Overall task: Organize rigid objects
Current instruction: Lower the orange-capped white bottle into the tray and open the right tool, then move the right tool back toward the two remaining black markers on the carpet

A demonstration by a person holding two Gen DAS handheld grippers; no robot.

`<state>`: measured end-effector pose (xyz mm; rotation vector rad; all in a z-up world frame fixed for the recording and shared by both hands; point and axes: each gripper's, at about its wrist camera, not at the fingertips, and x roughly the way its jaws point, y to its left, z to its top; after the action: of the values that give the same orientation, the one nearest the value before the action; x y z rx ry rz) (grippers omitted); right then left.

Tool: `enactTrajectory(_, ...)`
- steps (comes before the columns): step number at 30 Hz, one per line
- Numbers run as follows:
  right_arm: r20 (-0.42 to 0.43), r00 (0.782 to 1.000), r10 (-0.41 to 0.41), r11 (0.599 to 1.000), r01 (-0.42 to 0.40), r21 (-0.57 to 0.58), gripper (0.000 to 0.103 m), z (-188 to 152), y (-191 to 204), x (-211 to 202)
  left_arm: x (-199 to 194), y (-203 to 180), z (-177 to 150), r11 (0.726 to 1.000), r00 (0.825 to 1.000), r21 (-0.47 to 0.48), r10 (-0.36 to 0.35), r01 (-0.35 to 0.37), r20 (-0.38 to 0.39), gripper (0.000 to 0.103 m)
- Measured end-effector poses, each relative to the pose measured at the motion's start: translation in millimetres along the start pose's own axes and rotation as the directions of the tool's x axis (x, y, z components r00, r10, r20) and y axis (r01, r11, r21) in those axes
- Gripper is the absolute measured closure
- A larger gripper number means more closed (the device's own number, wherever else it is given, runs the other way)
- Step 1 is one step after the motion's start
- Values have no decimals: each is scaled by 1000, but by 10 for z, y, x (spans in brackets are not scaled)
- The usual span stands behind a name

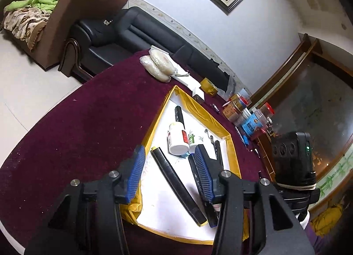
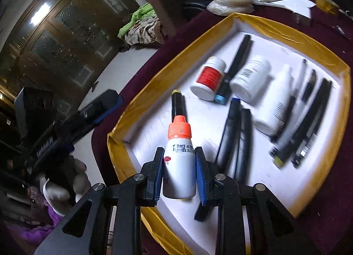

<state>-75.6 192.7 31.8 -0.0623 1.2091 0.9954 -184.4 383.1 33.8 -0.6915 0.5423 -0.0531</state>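
A shallow white tray with a yellow taped rim [image 1: 194, 104] [image 2: 286, 32] lies on the maroon table. It holds several black markers [image 1: 176, 184] [image 2: 229, 140], white pill bottles [image 1: 176, 138] [image 2: 251, 80] and pens. My right gripper [image 2: 179, 151] is shut on a small white dropper bottle with an orange cap [image 2: 179, 160], held over the near left part of the tray. My left gripper [image 1: 169, 153] is open and empty above the tray's near end, with a yellow-capped black marker below its jaws. The left gripper also shows in the right wrist view [image 2: 99, 109], left of the tray.
Round white packets [image 1: 157, 65] and papers [image 1: 185, 78] lie beyond the tray. Jars and small boxes [image 1: 247, 113] crowd the table's right edge. A black sofa [image 1: 136, 34] and a brown armchair [image 1: 57, 16] stand behind the table.
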Motion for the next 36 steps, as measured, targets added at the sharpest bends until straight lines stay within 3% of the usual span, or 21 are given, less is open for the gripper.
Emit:
enactTrajectory(5, -4, 1000, -16, 1000, 16, 9, 77, 38, 49, 233, -12, 49, -2, 1000, 1000, -8, 8, -8, -12, 45)
enactTrajectory(9, 60, 989, -138, 990, 138, 8, 70, 55, -41, 102, 4, 72, 0, 999, 999, -23, 46, -46, -18, 42)
enactTrajectory(14, 167, 970, -177, 984, 170, 61, 64, -80, -266, -332, 71, 13, 9, 997, 996, -11, 79, -79, -37, 41)
enactTrajectory(17, 217, 955, -201, 975, 174, 135, 63, -221, -544, -602, 128, -87, 10, 996, 994, 11, 92, -92, -58, 27)
enactTrajectory(20, 259, 938, -228, 959, 170, 226, 62, -343, -871, -859, 173, -242, 6, 989, 988, 52, 140, -137, -58, 26)
enactTrajectory(25, 319, 908, -273, 925, 156, 346, 62, -593, -1308, -1254, 241, -539, -23, 988, 991, 110, 114, -106, -73, 26)
enactTrajectory(29, 362, 882, -304, 894, 133, 427, 60, -857, -1592, -1520, 306, -908, -103, 964, 986, 226, 157, -142, -53, 26)
enactTrajectory(32, 384, 868, -313, 877, 109, 468, 59, -1053, -1783, -1684, 420, -1255, -235, 929, 981, 333, 189, -164, -44, 26)
enactTrajectory(36, 398, 850, -346, 858, 115, 500, 59, -1257, -1927, -1818, 684, -1727, -495, 875, 975, 464, 204, -142, -87, 26)
